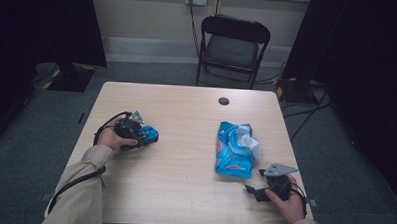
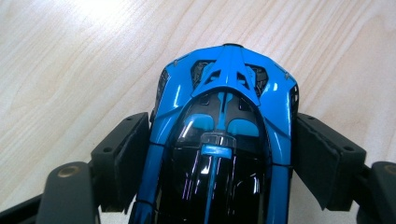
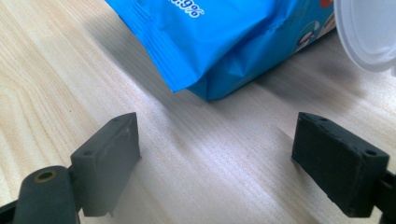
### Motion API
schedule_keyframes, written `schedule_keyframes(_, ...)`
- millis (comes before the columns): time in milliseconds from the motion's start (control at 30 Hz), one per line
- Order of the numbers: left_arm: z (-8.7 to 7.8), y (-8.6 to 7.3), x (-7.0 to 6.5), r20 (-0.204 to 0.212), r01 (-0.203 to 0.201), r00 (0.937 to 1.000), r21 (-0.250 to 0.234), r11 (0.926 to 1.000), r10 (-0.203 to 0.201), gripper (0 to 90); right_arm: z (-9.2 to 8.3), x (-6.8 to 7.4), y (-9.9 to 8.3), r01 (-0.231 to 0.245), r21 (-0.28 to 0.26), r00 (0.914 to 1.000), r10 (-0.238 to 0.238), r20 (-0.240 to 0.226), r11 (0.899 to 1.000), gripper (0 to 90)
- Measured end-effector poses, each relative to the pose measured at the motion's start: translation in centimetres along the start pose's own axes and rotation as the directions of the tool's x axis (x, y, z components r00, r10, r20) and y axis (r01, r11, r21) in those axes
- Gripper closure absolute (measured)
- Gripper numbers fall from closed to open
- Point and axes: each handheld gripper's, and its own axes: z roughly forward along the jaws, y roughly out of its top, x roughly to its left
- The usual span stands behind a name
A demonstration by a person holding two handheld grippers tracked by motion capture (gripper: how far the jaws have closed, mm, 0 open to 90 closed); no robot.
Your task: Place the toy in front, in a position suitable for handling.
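Observation:
A blue and black toy car (image 1: 150,134) (image 2: 224,107) sits on the wooden table (image 1: 178,191) at the left. My left gripper (image 1: 146,135) (image 2: 222,144) is around it, and both black pads (image 2: 133,154) lie against the car's sides. A blue pack of wet wipes (image 1: 231,154) (image 3: 219,42) lies at the right with its white lid (image 1: 248,140) (image 3: 369,32) flipped open. My right gripper (image 1: 256,183) (image 3: 217,154) rests just in front of the pack's near corner. Its jaws stand wide apart, with bare table between them.
A dark cable hole (image 1: 224,101) sits near the table's far edge. A black folding chair (image 1: 232,48) stands behind the table. Dark stands (image 1: 68,72) and cables (image 1: 306,113) are on the floor at both sides.

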Motion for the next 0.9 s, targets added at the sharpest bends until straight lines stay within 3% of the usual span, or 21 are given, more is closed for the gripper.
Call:
schedule_keyframes(100, 0.0, 0.1, 0.0, 0.006, 0.014, 0.9999, 0.001, 0.9999, -0.014, 23.4, 0.0, 0.0, 0.0, 0.000, 0.000, 1.0000, 0.000, 0.000, 1.000, 14.0)
schedule_keyframes(233, 0.0, 0.0, 0.1, 0.009, 0.000, 1.0000, 0.001, 1.0000, 0.000, 23.4, 0.0, 0.0, 0.0, 0.000, 0.000, 1.0000, 0.000, 0.000, 1.000, 14.0)
schedule_keyframes(333, 0.1, -0.1, 0.2, 0.016, 0.021, 0.9997, -0.011, 0.9997, -0.020, 23.1, 0.0, 0.0, 0.0, 0.000, 0.000, 1.0000, 0.000, 0.000, 1.000, 14.0)
schedule_keyframes(433, 0.2, -0.3, 0.4, 0.025, 0.005, 0.9997, -0.004, 1.0000, -0.005, 22.1, 0.0, 0.0, 0.0, 0.000, 0.000, 1.0000, 0.000, 0.000, 1.000, 14.0)
schedule_keyframes(500, 0.4, -0.7, 0.6, 0.027, 0.021, 0.9994, -0.003, 0.9998, -0.021, 16.2, 0.0, 0.0, 0.0, 0.001, 0.000, 1.0000, -0.001, 0.000, 1.000, 14.0)
schedule_keyframes(567, 0.4, -0.8, 0.7, 0.031, 0.028, 0.9991, -0.008, 0.9996, -0.028, 16.0, 0.0, 0.0, 0.0, 0.001, 0.000, 1.0000, -0.001, -0.001, 1.000, 14.0)
schedule_keyframes(633, 0.4, -1.1, 1.0, 0.048, 0.065, 0.9968, -0.012, 0.9978, -0.064, 15.2, 0.0, 0.0, 0.0, 0.000, 0.000, 1.0000, 0.000, 0.000, 1.000, 14.0)
schedule_keyframes(767, 0.4, -1.5, 1.1, 0.066, 0.069, 0.9956, -0.041, 0.9968, -0.066, 14.4, 0.0, 0.0, 0.0, 0.001, -0.001, 1.0000, -0.001, -0.001, 1.000, 14.0)
schedule_keyframes(900, 0.4, -1.5, 1.1, 0.063, 0.067, 0.9959, -0.039, 0.9970, -0.064, 14.5, 0.0, 0.0, 0.0, 0.002, -0.001, 1.0000, -0.002, -0.001, 1.000, 14.0)
